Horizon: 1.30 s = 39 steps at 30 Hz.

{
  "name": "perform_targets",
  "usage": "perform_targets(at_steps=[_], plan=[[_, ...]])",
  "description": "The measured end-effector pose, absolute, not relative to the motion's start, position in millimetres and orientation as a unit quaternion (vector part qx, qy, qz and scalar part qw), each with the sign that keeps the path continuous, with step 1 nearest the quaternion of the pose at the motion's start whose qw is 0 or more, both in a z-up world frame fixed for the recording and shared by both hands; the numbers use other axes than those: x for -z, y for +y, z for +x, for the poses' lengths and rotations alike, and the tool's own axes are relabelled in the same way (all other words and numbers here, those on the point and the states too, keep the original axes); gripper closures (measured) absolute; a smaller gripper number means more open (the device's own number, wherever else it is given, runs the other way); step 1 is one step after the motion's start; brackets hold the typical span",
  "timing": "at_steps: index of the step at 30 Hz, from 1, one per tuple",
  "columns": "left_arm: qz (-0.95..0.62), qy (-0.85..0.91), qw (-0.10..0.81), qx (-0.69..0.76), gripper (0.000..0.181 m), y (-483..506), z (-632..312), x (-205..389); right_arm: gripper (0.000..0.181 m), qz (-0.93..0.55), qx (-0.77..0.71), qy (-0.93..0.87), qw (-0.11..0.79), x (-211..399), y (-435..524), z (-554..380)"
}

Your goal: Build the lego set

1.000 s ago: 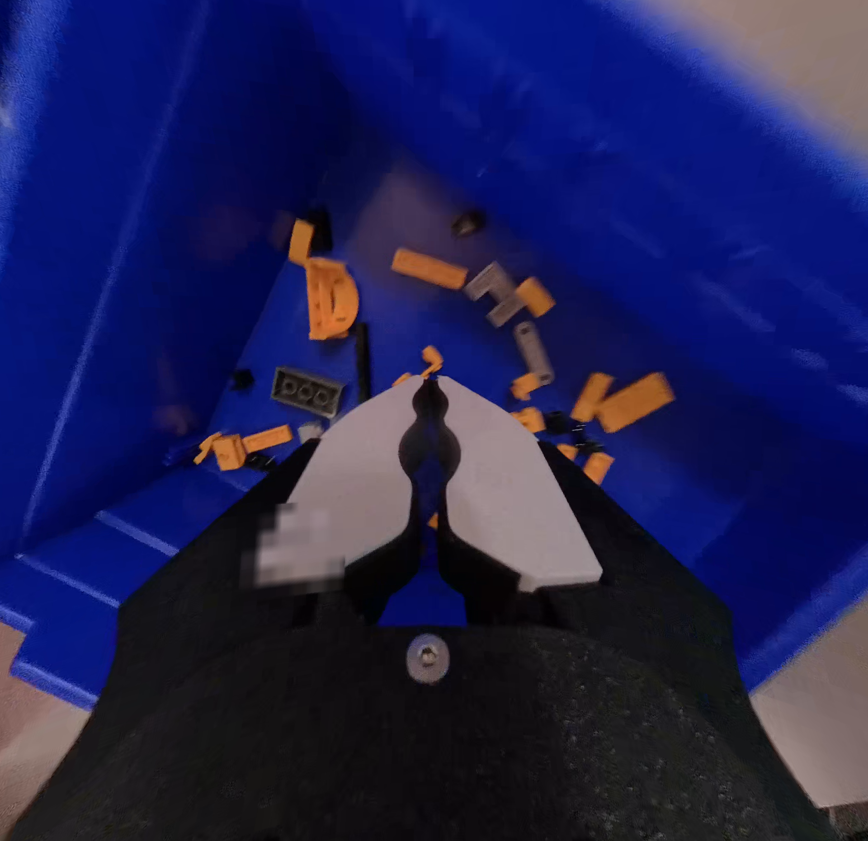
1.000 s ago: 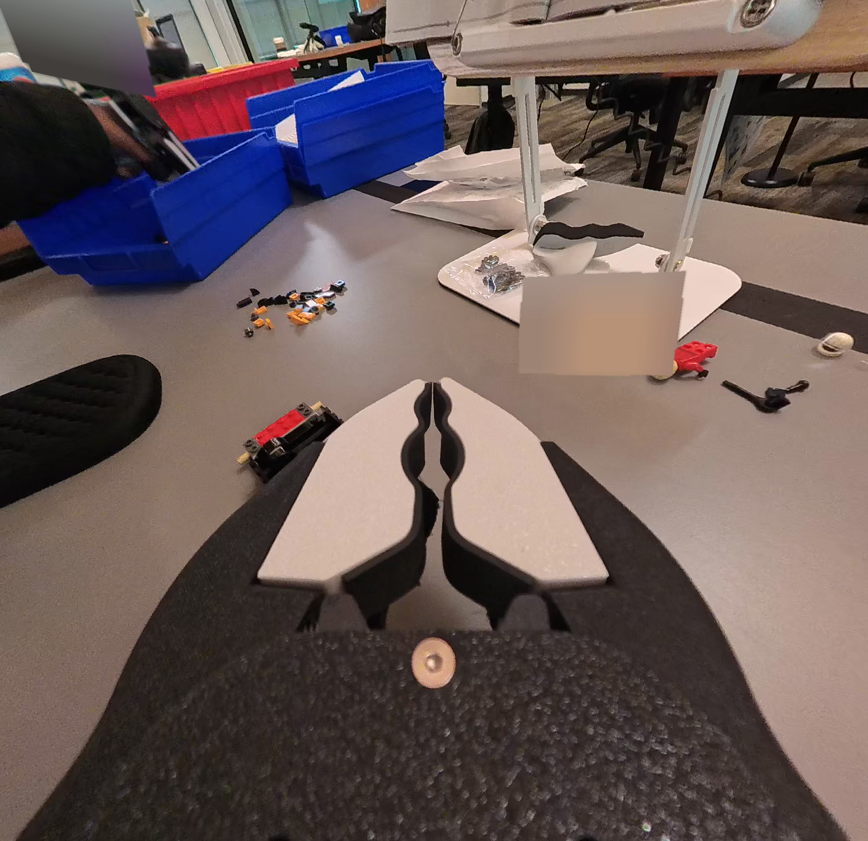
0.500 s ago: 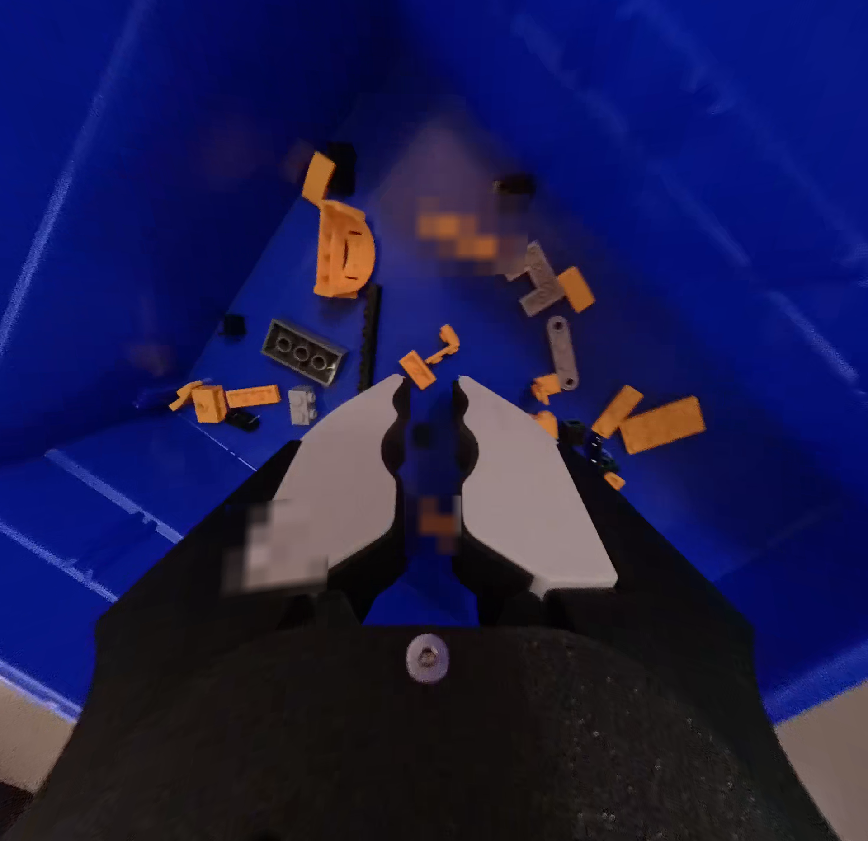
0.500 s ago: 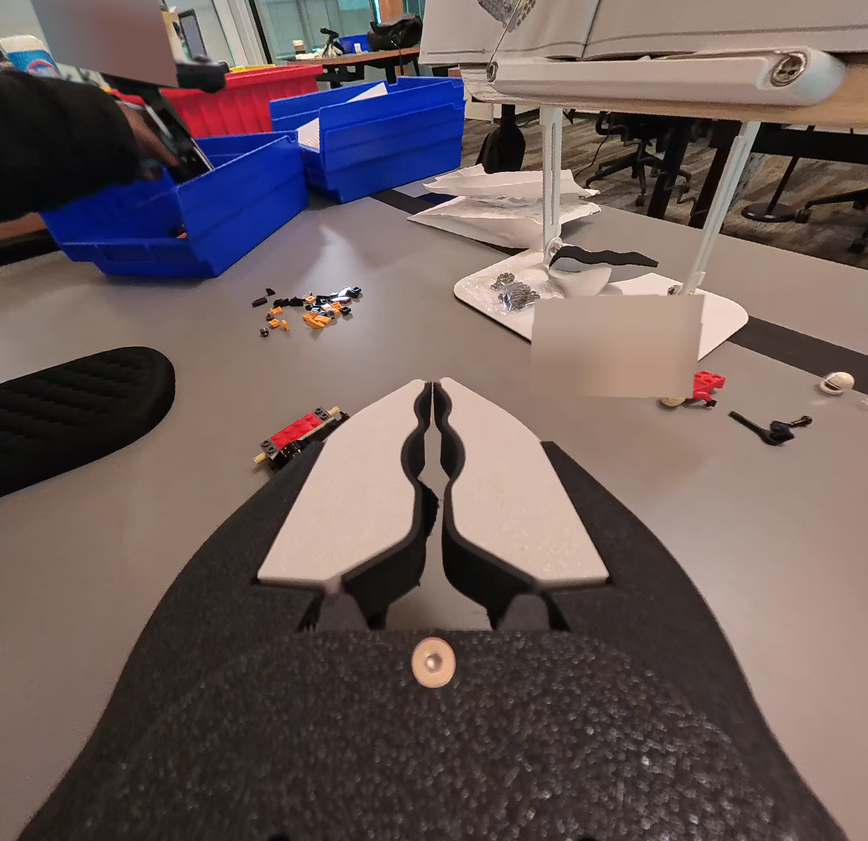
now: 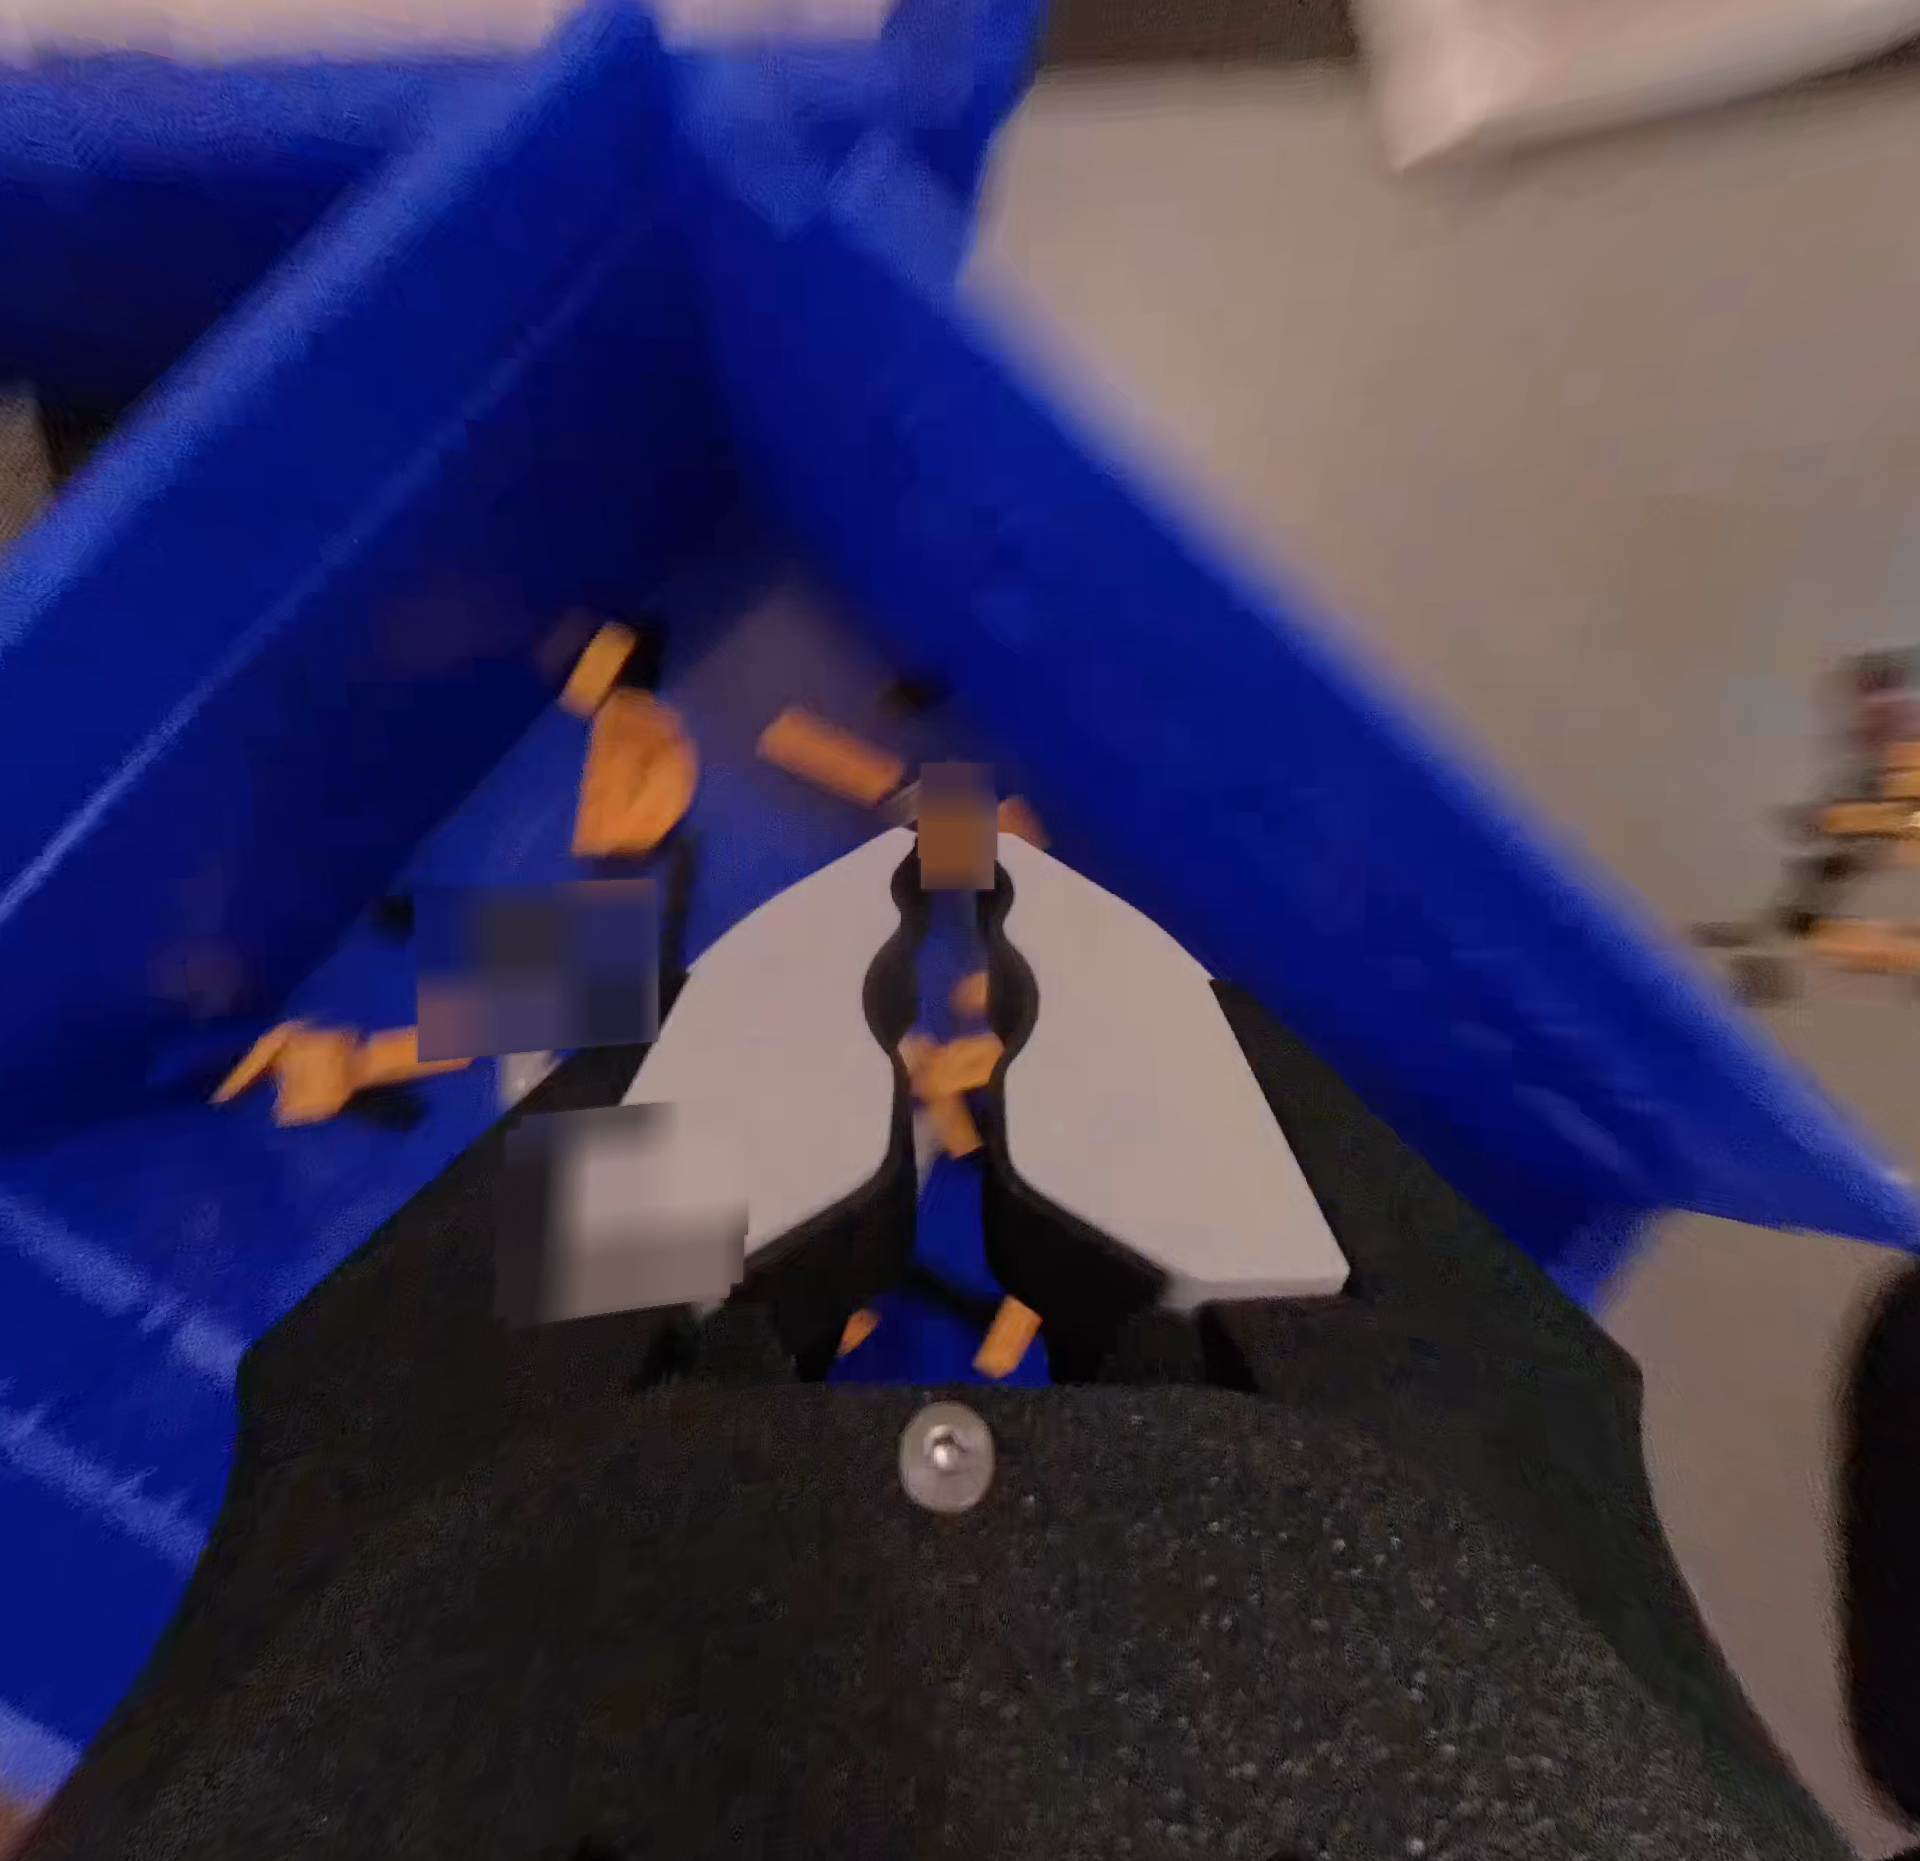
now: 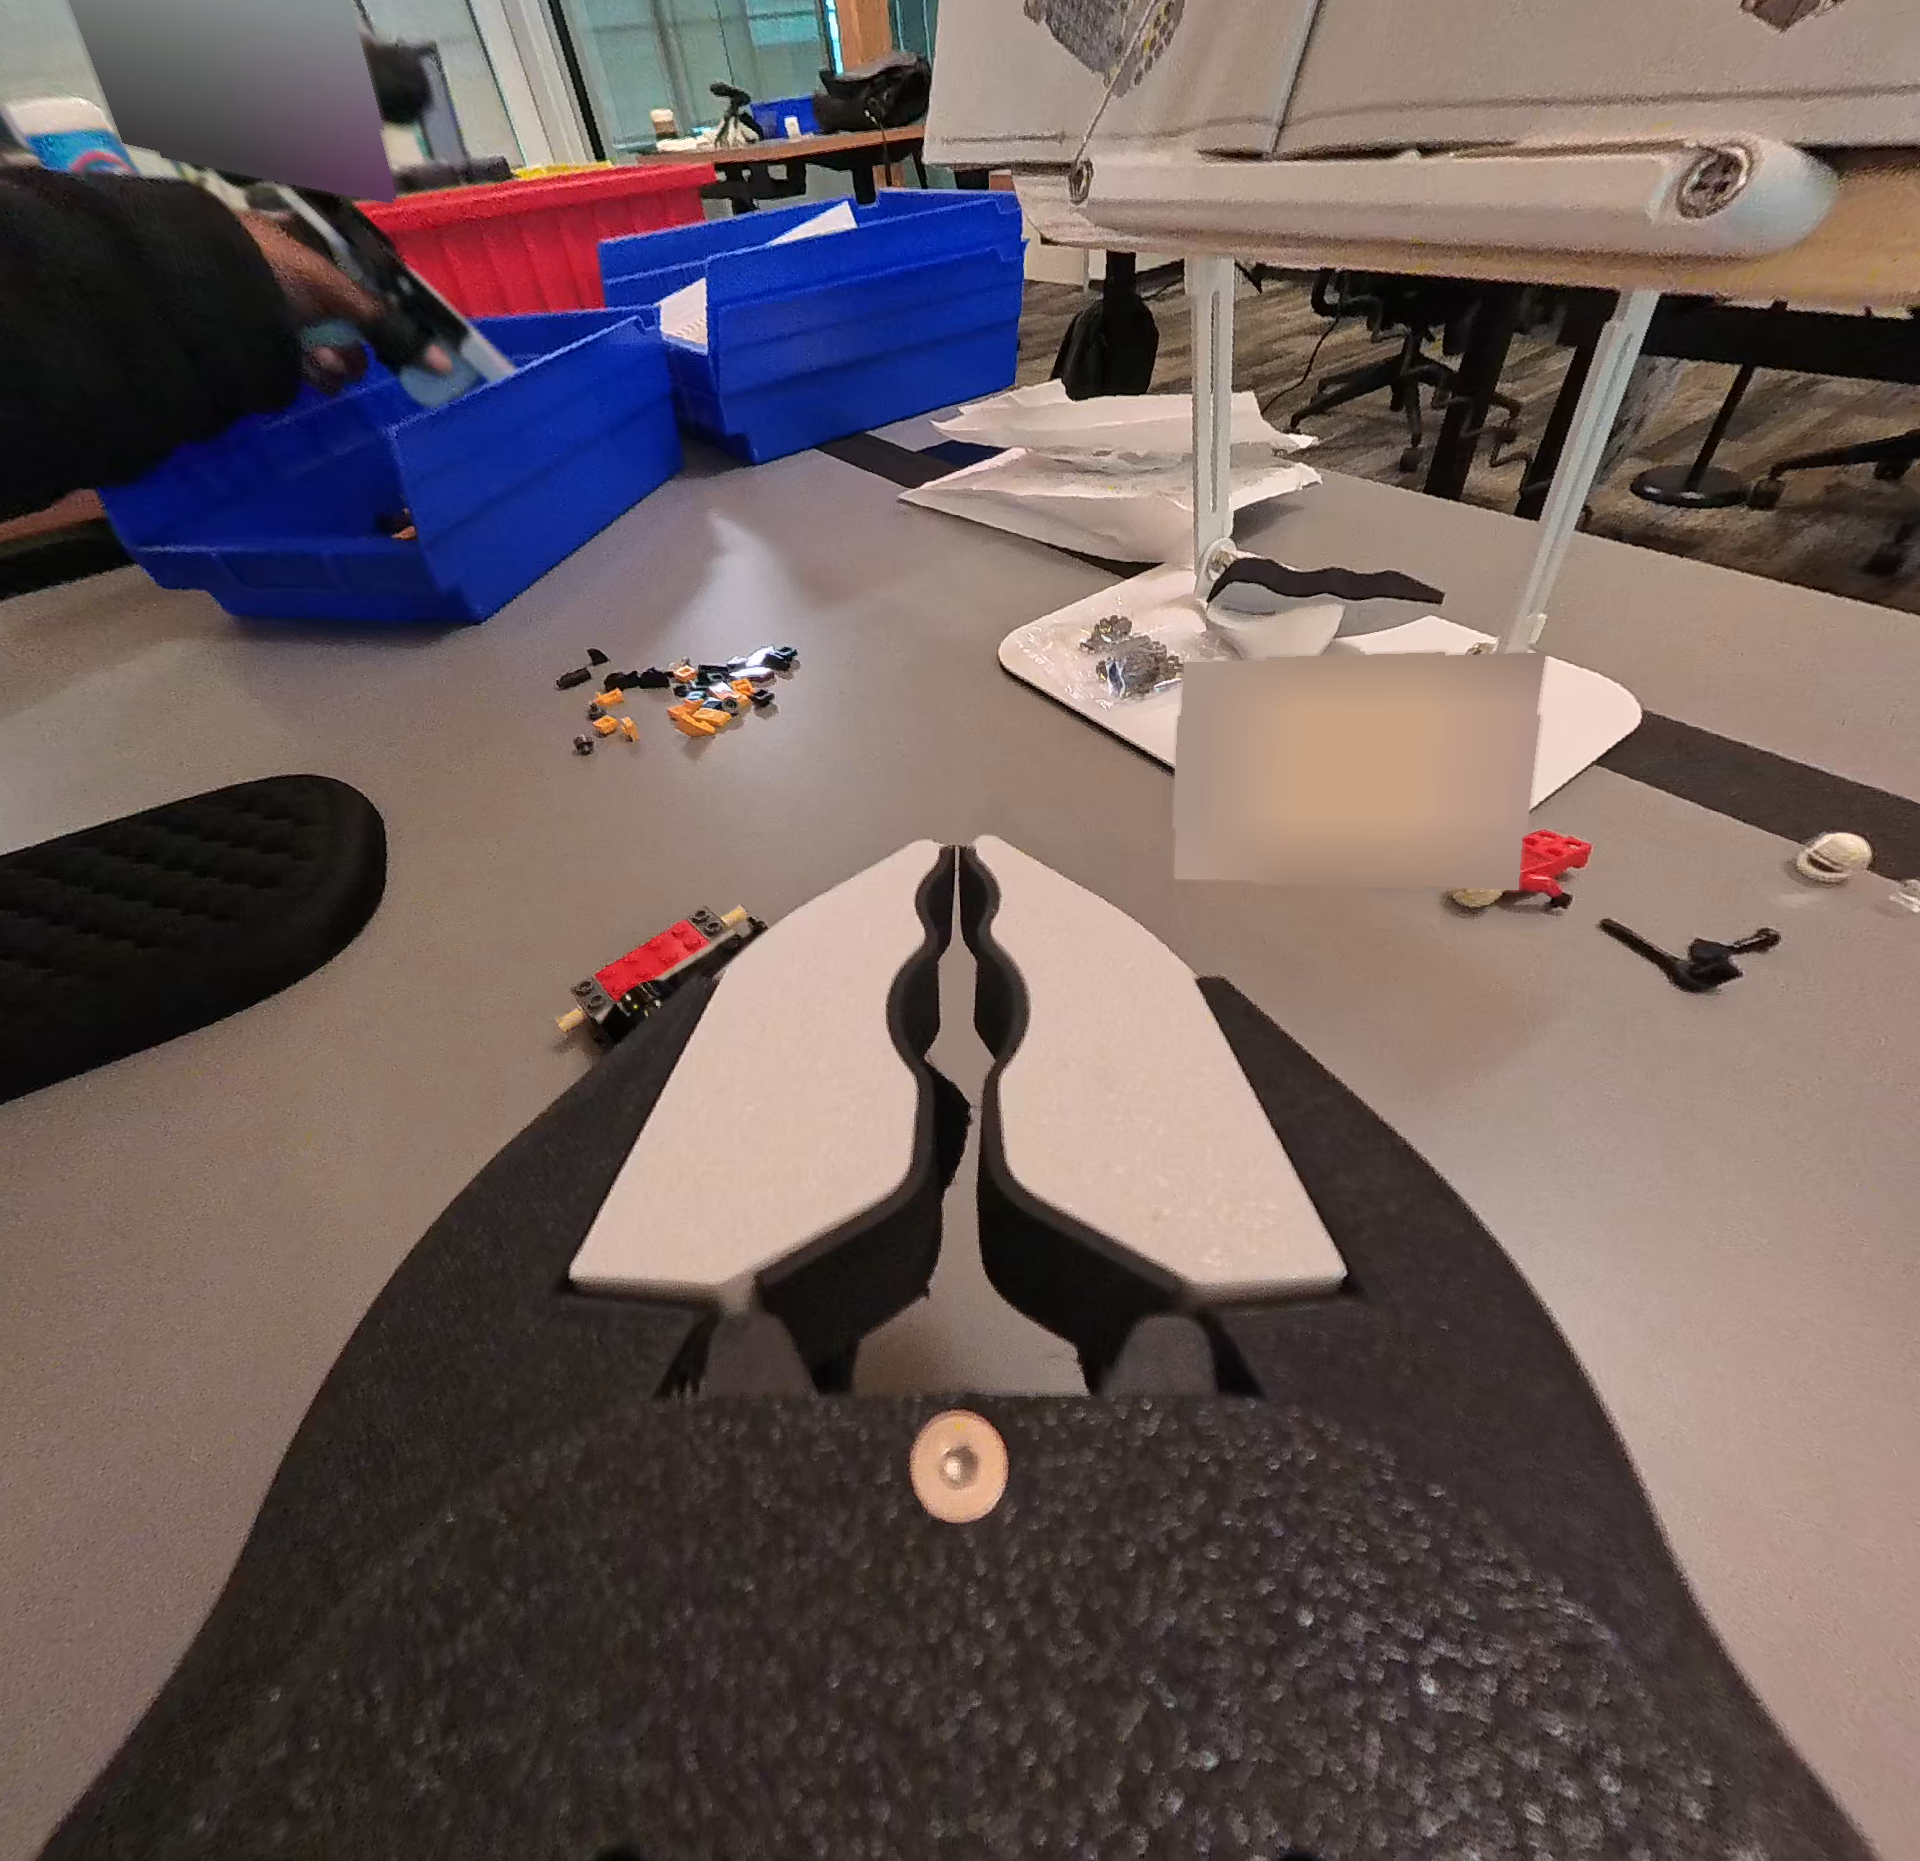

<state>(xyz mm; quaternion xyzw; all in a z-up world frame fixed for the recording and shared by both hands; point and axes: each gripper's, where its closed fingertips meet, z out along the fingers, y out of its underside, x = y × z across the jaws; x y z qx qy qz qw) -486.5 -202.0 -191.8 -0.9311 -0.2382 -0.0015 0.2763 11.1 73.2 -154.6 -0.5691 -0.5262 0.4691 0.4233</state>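
My left gripper (image 5: 951,866) is inside a blue bin (image 5: 1039,564) of loose orange pieces (image 5: 629,783) and some grey and black ones. Its jaws are nearly closed, held slightly apart on a small orange piece at the tips, which a blurred patch partly covers. The whole view is motion-blurred. My right gripper (image 6: 956,850) is shut and empty, low over the grey table. A small red and black Lego assembly (image 6: 660,964) lies just left of its fingers. The left gripper (image 6: 416,346) also shows in the right wrist view, reaching into the bin (image 6: 416,502).
A pile of small orange and black pieces (image 6: 686,689) lies mid-table. A black pad (image 6: 156,907) is at the left. The instruction booklet stand (image 6: 1455,201) with a parts bag (image 6: 1132,658) is at the right. A red piece (image 6: 1553,861) and black piece (image 6: 1694,959) lie nearby.
My left gripper opened over the pieces, then closed on an orange piece and drew back, so the bin rim and table show. The right gripper rose slightly and stayed shut.
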Motion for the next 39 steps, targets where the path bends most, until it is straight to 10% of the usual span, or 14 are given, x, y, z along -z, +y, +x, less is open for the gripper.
perform_targets(at_steps=[1,6,13,31,39], plan=[[-0.914,-0.207,0.346,0.031,0.172,-185,-469,165,0.181,-0.566,-0.471,-0.527,0.425,153,72,11],[-0.757,0.013,0.605,0.247,0.174,-126,-301,37,0.179,-0.518,-0.501,-0.553,0.418,135,45,2],[-0.549,0.176,0.682,0.450,0.174,-76,-90,24,0.172,-0.458,-0.633,-0.541,0.313,76,-30,-20],[-0.549,0.376,0.746,0.024,0.174,-46,-10,63,0.161,-0.489,-0.780,-0.389,-0.009,55,-67,-22],[-0.623,0.324,0.707,0.084,0.142,-39,-37,82,0.165,-0.505,-0.660,-0.546,0.104,80,-29,-29]])
